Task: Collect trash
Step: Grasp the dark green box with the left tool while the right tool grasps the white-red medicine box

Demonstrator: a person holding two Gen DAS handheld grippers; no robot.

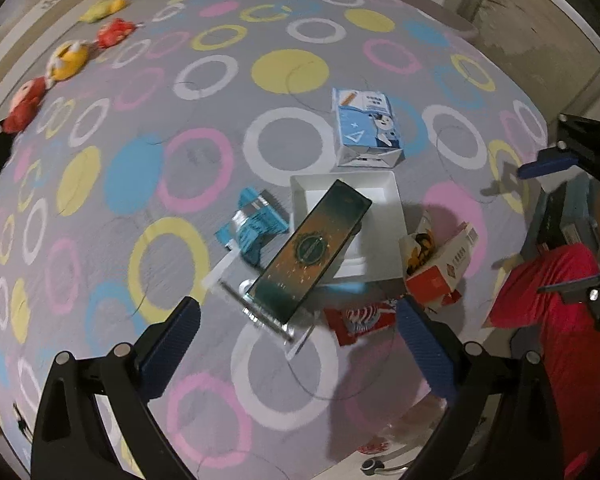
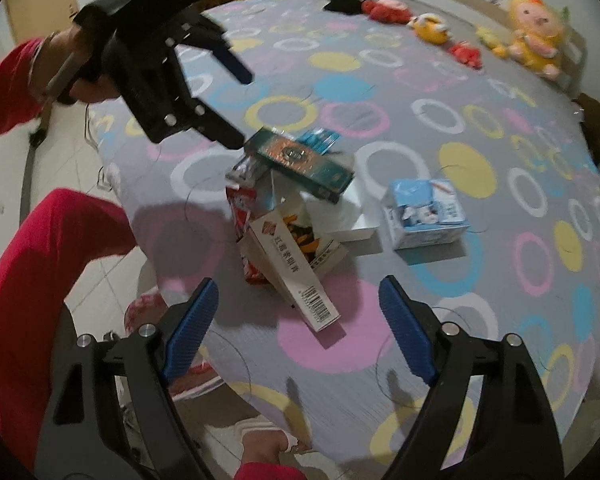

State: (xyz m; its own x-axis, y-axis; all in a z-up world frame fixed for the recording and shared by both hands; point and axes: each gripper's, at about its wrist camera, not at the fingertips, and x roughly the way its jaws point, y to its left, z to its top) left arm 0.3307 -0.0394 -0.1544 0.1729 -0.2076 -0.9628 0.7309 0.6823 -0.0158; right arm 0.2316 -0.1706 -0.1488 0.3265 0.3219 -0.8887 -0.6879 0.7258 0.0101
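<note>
Left wrist view: the left gripper [image 1: 298,330] hangs over the bed [image 1: 100,208] with its fingers [image 1: 172,340] spread and empty. Just ahead lies the trash, piled near the bed's edge: a green box [image 1: 312,244] tilted across a white tray [image 1: 384,216], a teal wrapper [image 1: 256,224] beside it, a red carton [image 1: 440,272] and a blue carton [image 1: 366,128] a little further in. Coming straight down and straddling the green box's narrow sides looks the surest grip.

Right wrist view: the right gripper [image 2: 296,328] is likewise parted, holding nothing, above the red carton [image 2: 288,264]. That carton leans open, so closing across its flat faces should work better than pinching a flap, while keeping clear of the left gripper [image 2: 236,104].
</note>
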